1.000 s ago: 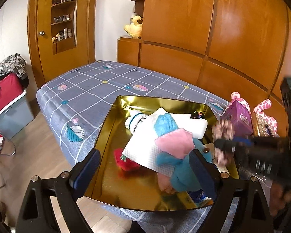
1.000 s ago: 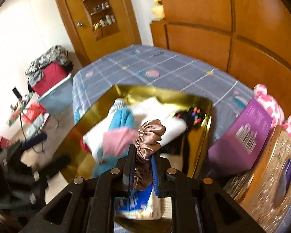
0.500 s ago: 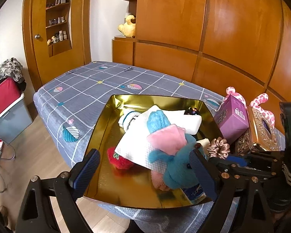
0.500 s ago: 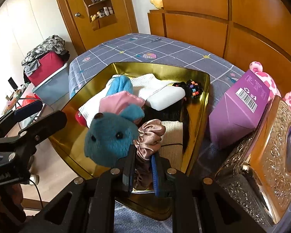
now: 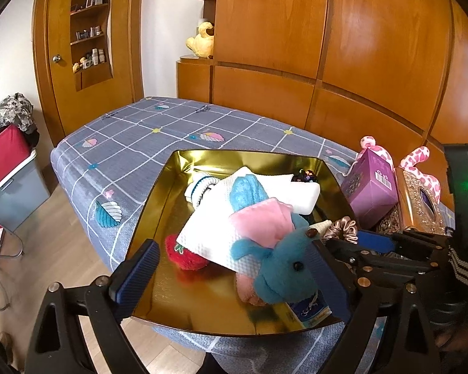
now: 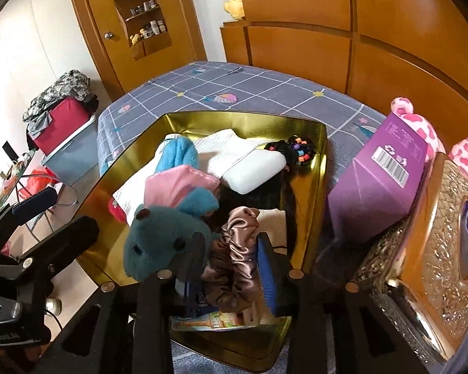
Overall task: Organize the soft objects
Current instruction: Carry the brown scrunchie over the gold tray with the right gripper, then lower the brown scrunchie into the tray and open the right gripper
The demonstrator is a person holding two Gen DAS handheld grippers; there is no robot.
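A gold tray (image 5: 159, 227) on the bed holds a teal plush (image 5: 284, 268) with a pink cloth (image 5: 259, 224), a white towel (image 5: 209, 237), a red knitted strawberry (image 5: 184, 255) and a white pad (image 5: 299, 193). My right gripper (image 6: 231, 265) has its jaws apart around a brown satin scrunchie (image 6: 234, 249), low over the tray's near right part (image 6: 315, 218); the scrunchie also shows in the left wrist view (image 5: 343, 227). My left gripper (image 5: 231, 277) is open and empty, above the tray's near edge, with the teal plush by its right finger.
A purple box (image 5: 371, 190), an ornate gold tissue box (image 5: 421, 205) and a pink spotted plush (image 5: 421, 162) stand right of the tray. A black hair piece with coloured beads (image 6: 296, 149) lies at the tray's far right. The bed edge and floor lie left.
My right gripper has lowered the scrunchie into the tray beside the teal plush and its jaws have spread. My left gripper has stayed open and drifted slightly closer.
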